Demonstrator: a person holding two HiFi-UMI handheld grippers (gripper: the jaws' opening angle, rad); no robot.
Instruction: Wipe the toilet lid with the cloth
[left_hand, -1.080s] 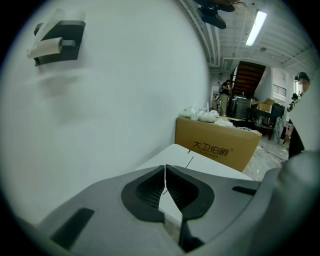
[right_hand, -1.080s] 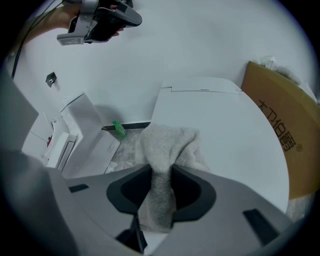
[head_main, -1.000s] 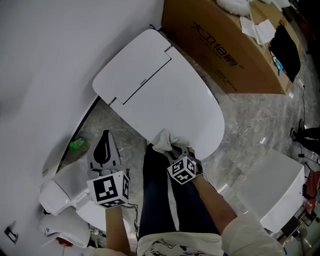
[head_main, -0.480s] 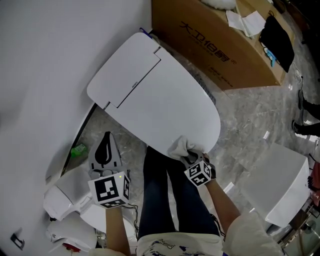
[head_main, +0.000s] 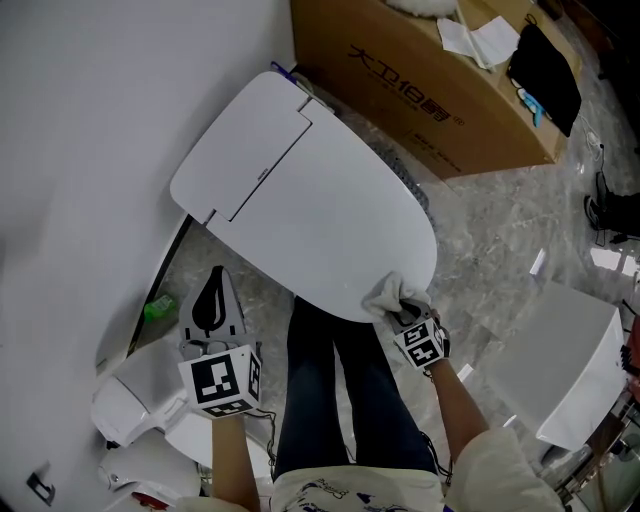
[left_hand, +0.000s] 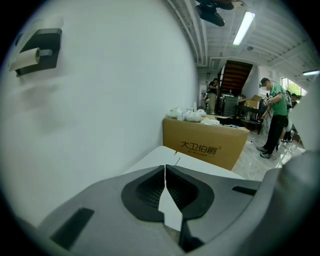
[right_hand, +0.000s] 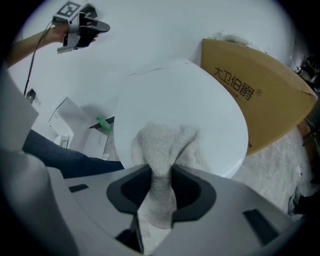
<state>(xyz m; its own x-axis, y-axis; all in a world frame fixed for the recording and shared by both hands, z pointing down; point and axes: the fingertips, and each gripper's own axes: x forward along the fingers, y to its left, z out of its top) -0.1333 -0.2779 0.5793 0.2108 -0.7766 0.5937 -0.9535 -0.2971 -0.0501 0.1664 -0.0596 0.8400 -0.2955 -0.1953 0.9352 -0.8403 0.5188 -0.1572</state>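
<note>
cloth (right_hand: 165, 145) judged soft, light, limp terry; best held by a bunched fold, as the right gripper (right_hand: 159, 176) had it, jaws clamped on it. it lay on the glossy toilet lid (head_main: 320, 210) at the lid's lower right edge. left gripper (left_hand: 165, 170), lower left of head view, had jaws together and empty. cardboard box (head_main: 420, 90), upper right, read "大卫伯爵".

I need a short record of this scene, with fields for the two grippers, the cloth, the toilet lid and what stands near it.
left gripper: shut, empty, held off to the side, not touching the lid
right gripper: shut on the cloth
cloth: white, lying on the lid near its front edge
toilet lid: white, closed
nearby: cardboard box on the floor beside the toilet
</note>
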